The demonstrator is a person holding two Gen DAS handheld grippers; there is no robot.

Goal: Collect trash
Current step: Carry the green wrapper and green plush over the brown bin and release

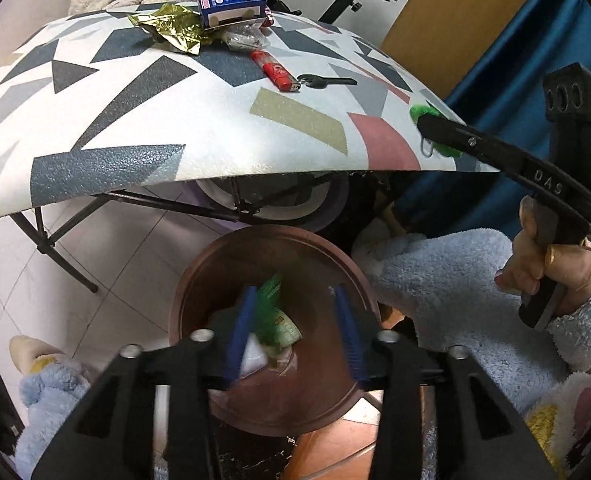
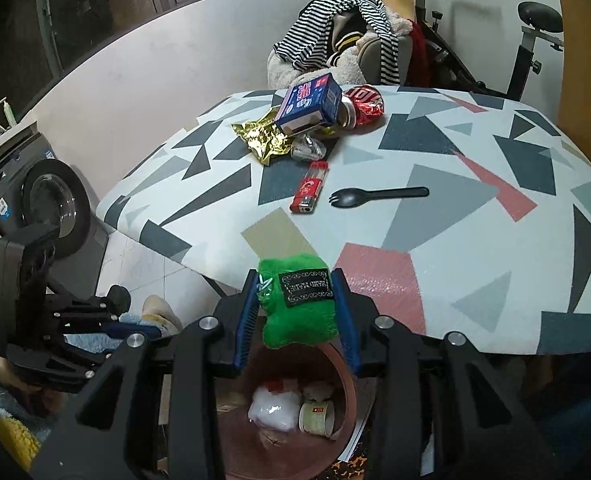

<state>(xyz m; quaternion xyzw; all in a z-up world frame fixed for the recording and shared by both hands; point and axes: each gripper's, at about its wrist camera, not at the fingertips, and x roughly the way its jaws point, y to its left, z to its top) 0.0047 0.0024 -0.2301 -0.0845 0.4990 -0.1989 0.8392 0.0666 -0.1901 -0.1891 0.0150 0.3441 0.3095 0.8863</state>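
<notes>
A tiled floor (image 1: 127, 264) and a folding desk (image 1: 199, 132) covered in a pattern of grey, pink and tan shapes fill both views. Below the desk's near edge stands a round brown bin (image 1: 315, 264).

The left wrist view looks down into the bin. The left claw (image 1: 295, 328) hangs over its mouth with the blue pads (image 1: 241, 328) apart. A green wrapper (image 1: 277, 312) lies between and below them, blurred; no pad presses on it. Off to the right a hand (image 1: 551, 268) in a fluffy blue sleeve (image 1: 447, 280) grips the other tool, whose tip holds a green pouch (image 1: 425, 114) at the desk's edge.

The right wrist view shows that grip up close: the right claw (image 2: 297, 304) is clamped on both sides of the green plush pouch, which carries a black label, just above the bin. Only this view shows the bin's contents, a white bag (image 2: 273, 410) and a paper cup (image 2: 317, 418).

Still on the desk, seen in both views: a gold foil wrapper (image 2: 261, 138), a blue box (image 2: 309, 104), a red lighter (image 2: 309, 188) and a black spork (image 2: 375, 196). A crushed red can (image 2: 365, 106) beside the box shows clearly in the right view alone. A washing machine (image 2: 35, 196) appears there too, at the left.
</notes>
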